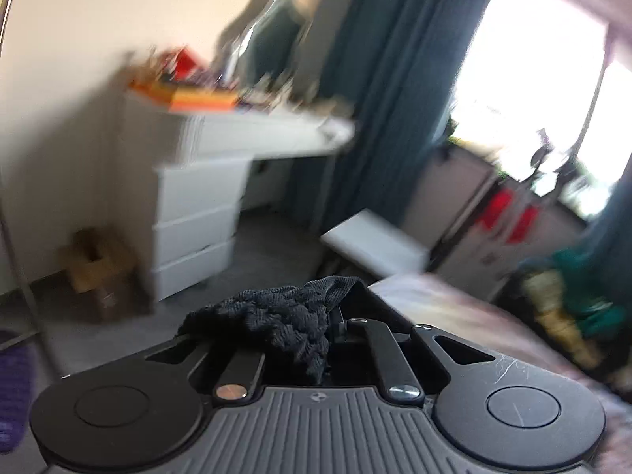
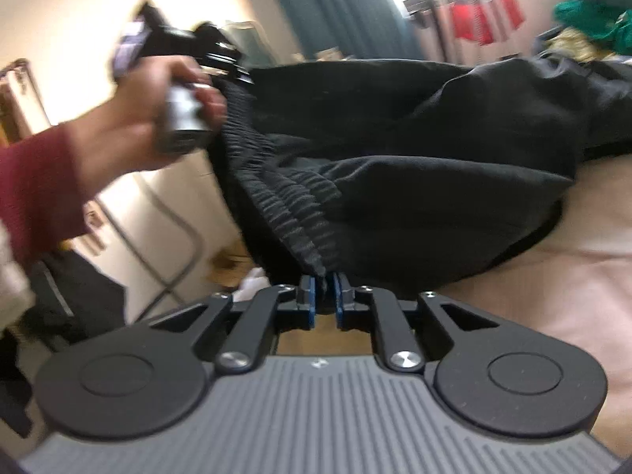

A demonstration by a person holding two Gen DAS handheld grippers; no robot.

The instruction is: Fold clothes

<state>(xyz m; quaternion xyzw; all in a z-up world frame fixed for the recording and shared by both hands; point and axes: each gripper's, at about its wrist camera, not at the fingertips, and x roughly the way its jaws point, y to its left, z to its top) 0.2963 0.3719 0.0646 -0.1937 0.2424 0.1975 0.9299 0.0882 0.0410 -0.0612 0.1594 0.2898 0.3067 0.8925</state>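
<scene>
Blurred bedroom behind: white drawers left, curtain centre. Both grippers pinch the black garment's waistband: right gripper lower centre, left gripper upper left, hand holding it.

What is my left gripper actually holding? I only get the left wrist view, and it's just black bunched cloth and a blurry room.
Observer: It grips the ribbed waistband of a black garment, probably trousers; the right wrist view shows the left gripper at one end of that band.
Operator: Where is the right gripper?
Observer: The right gripper is shut on the same waistband, at its other end.
Operator: Is the garment hanging free?
Observer: No, its far part trails onto a pale pink bed surface.
Operator: Anything else on the bed?
Observer: A green and yellow pile of clothes lies behind it.
</scene>
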